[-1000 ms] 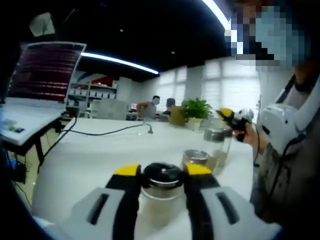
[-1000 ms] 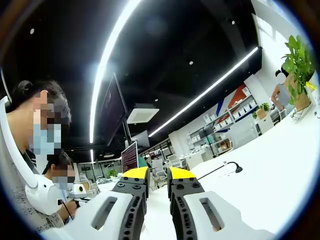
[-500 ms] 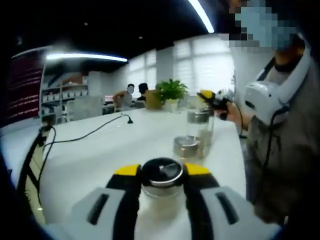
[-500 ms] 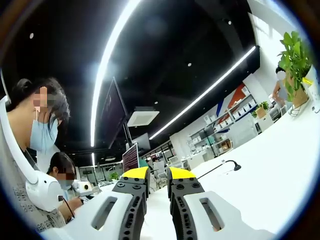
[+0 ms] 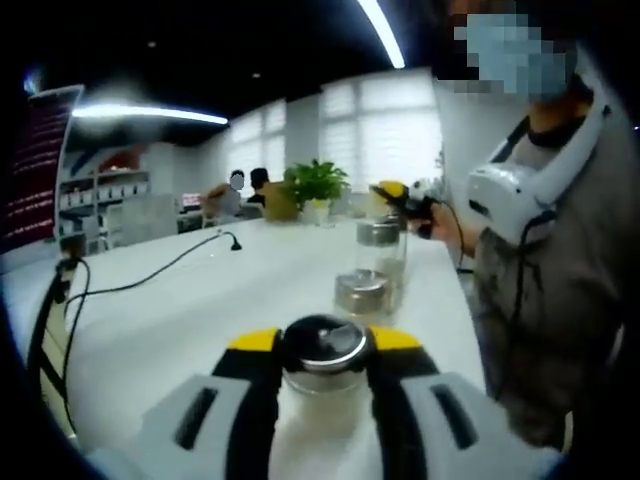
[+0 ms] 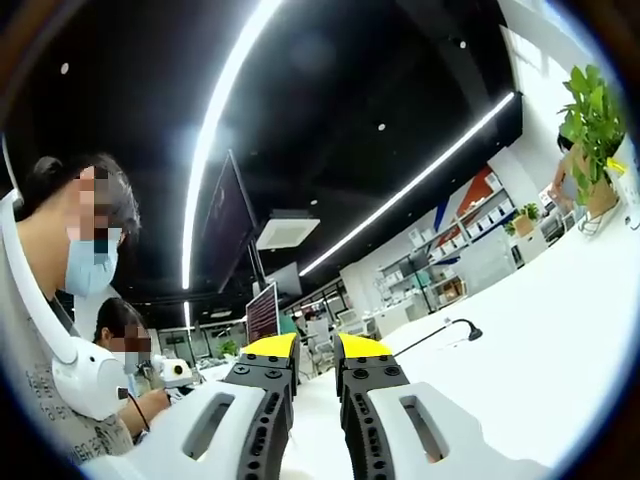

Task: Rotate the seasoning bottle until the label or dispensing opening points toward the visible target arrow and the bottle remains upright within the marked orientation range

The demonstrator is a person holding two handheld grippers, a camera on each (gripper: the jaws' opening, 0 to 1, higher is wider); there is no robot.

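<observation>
In the left gripper view my left gripper (image 5: 324, 348) is shut on a glass seasoning bottle (image 5: 323, 338) with a dark metal lid. Its yellow-tipped jaws press the bottle from both sides, and the bottle stands upright just above the white table (image 5: 200, 320). Further along the table the right gripper (image 5: 400, 194) shows in the person's hand. In the right gripper view my right gripper (image 6: 317, 350) points up and across the room, its jaws close together with nothing between them. No arrow mark is visible.
Two more lidded glass jars (image 5: 361, 293) (image 5: 381, 248) stand on the table beyond the held bottle. A black cable (image 5: 150, 277) runs along the left side. A potted plant (image 5: 316, 186) sits at the far end. The person (image 5: 545, 280) stands at the table's right edge.
The left view has swung to the right, so the jars, plant and person sit further left in the picture. The bottle stays clamped between the left jaws. The right view has barely shifted.
</observation>
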